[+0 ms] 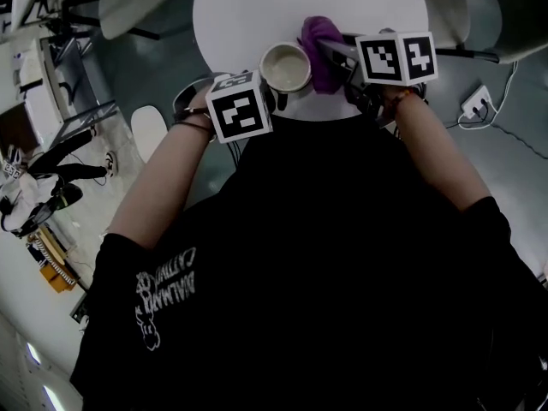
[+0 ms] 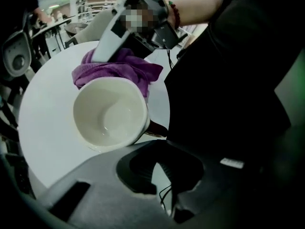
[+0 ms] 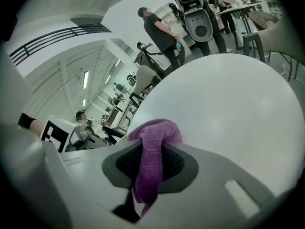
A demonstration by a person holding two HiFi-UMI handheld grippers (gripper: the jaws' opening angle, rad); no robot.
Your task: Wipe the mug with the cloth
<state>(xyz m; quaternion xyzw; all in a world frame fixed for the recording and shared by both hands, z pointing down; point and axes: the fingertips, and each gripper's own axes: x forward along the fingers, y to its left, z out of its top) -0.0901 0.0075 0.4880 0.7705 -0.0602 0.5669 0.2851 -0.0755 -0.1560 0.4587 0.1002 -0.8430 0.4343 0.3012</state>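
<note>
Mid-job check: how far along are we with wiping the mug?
Done: the right claw is shut on the purple cloth, and the left claw looks closed on the handle of the mug, which stands on the white table. In hand: the cloth appears to rest against the mug's outer wall. Left: the wiping itself; no cloth is inside the mug yet.

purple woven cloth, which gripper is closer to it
Right. The right gripper is shut on the purple woven cloth; the left gripper is across the white ceramic mug, shut on its handle.
</note>
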